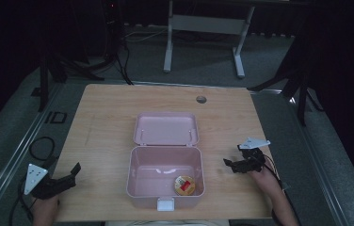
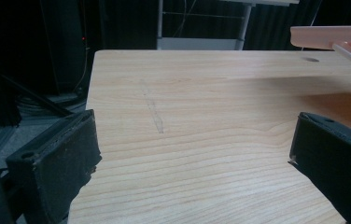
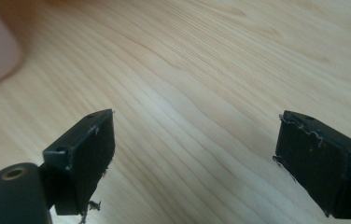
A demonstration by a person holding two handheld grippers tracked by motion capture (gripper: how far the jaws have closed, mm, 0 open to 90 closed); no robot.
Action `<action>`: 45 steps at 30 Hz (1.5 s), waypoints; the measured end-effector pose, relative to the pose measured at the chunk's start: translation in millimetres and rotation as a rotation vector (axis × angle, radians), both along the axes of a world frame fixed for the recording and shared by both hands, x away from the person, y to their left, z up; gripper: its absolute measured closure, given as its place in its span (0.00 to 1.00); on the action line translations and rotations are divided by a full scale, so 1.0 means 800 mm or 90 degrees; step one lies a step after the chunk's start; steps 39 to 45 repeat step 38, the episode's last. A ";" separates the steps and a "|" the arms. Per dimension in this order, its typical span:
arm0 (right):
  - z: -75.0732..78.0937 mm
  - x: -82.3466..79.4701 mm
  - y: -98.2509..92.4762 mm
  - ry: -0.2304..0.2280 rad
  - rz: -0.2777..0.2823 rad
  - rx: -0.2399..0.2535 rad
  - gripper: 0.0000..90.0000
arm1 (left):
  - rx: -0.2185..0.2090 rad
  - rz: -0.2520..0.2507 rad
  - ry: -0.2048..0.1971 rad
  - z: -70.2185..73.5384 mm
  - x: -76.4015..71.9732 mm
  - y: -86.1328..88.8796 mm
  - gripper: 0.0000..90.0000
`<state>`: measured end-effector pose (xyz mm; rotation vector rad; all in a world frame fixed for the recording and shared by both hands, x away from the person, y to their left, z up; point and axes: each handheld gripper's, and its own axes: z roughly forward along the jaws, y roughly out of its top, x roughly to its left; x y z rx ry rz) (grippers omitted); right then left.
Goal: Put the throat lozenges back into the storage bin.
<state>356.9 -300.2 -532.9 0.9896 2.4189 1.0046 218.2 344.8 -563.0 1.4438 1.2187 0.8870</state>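
— What sat on the counter [image 1: 104, 117]?

— A pale wooden top with fine, wavy grain and a small round hole [image 1: 201, 99] near its far edge. In the middle stood a pink plastic box [image 1: 140, 181], rectangular with rounded corners and smooth walls, its hinged lid [image 1: 165, 128] thrown back flat behind it. A white latch [image 1: 165, 204] hung on the near wall.

— Anything inside?

— One small round thing [image 1: 184, 185], yellowish at the rim with a red patch on top, lay on the box floor towards the near right corner. It was too small to tell what it was.

— And the left tongs [image 1: 67, 180]?

— They were off the near left corner of the counter, well apart from the box, jaws spread wide with nothing between them. In the left gripper view the black pads [image 2: 66, 161] looked matte and worn at the edges, and a faint scratch [image 2: 154, 112] ran across the wood ahead.

— The right tongs [image 1: 235, 165]?

— They were over the counter just right of the box, also gaping and empty. In the right gripper view their pads [image 3: 92, 154] were frayed, with bare grained wood between them and a blurred pink corner at the upper left.
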 end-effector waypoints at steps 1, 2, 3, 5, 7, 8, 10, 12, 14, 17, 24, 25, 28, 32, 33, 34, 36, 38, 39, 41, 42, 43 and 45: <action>-0.004 0.000 -0.004 -0.002 -0.011 0.001 0.13 | 0.000 0.000 0.000 0.000 0.000 0.000 0.02; -0.008 -0.001 -0.007 -0.010 -0.029 -0.005 0.13 | 0.000 0.000 0.000 0.000 0.000 0.000 0.02; -0.012 -0.002 -0.010 -0.020 -0.046 -0.006 0.13 | 0.000 0.001 0.000 0.000 0.000 0.000 0.02; -0.017 -0.004 -0.018 -0.034 -0.080 0.000 0.13 | 0.000 0.001 0.000 0.000 0.000 0.000 0.02; -0.021 -0.004 -0.027 -0.058 -0.131 -0.016 0.13 | 0.000 0.000 0.000 0.000 0.000 0.000 0.02; -0.021 -0.004 -0.027 -0.058 -0.131 -0.016 0.13 | 0.001 0.000 0.000 0.000 0.000 0.000 0.02; -0.021 -0.007 -0.033 -0.076 -0.179 -0.009 0.13 | 0.000 0.000 -0.001 0.000 0.000 0.000 0.02; -0.021 -0.007 -0.034 -0.081 -0.191 -0.009 0.13 | 0.000 0.000 0.000 0.000 0.000 0.000 0.02; -0.021 -0.008 -0.037 -0.087 -0.214 -0.014 0.13 | 0.001 -0.001 0.000 0.000 0.000 0.000 0.02; -0.022 -0.009 -0.043 -0.097 -0.266 -0.006 0.13 | 0.001 0.000 0.000 0.000 0.000 0.000 0.02; -0.019 -0.012 -0.059 -0.126 -0.344 0.022 0.13 | 0.001 0.001 0.001 0.000 0.000 0.000 0.02; -0.020 -0.011 -0.061 -0.123 -0.344 0.024 0.13 | 0.001 0.001 0.000 0.000 0.000 0.000 0.02; -0.022 -0.010 -0.062 -0.115 -0.344 0.015 0.13 | 0.000 0.002 0.001 0.000 0.000 0.000 0.02; -0.020 -0.010 -0.063 -0.124 -0.356 0.027 0.13 | 0.000 0.003 0.001 0.000 0.000 0.000 0.02; -0.019 -0.010 -0.064 -0.124 -0.360 0.032 0.13 | -0.001 0.003 0.001 0.000 0.000 0.000 0.02; -0.019 -0.009 -0.066 -0.117 -0.359 0.042 0.13 | 0.000 0.003 0.001 0.000 0.000 0.000 0.02; -0.018 -0.009 -0.071 -0.112 -0.373 0.058 0.13 | -0.001 0.003 0.002 0.000 0.000 0.000 0.02; -0.019 -0.008 -0.072 -0.109 -0.378 0.060 0.13 | -0.002 0.003 0.001 0.000 0.000 0.000 0.02; -0.019 -0.008 -0.072 -0.109 -0.378 0.060 0.13 | -0.002 0.003 0.001 0.000 0.000 0.000 0.02; -0.019 -0.008 -0.072 -0.109 -0.378 0.060 0.13 | -0.002 0.003 0.001 0.000 0.000 0.000 0.02; -0.019 -0.008 -0.072 -0.109 -0.378 0.060 0.13 | -0.002 0.003 0.001 0.000 0.000 0.000 0.02; -0.019 -0.008 -0.072 -0.109 -0.378 0.060 0.13 | -0.002 0.003 0.001 0.000 0.000 0.000 0.02; -0.019 -0.008 -0.072 -0.109 -0.378 0.060 0.13 | -0.002 0.003 0.001 0.000 0.000 0.000 0.02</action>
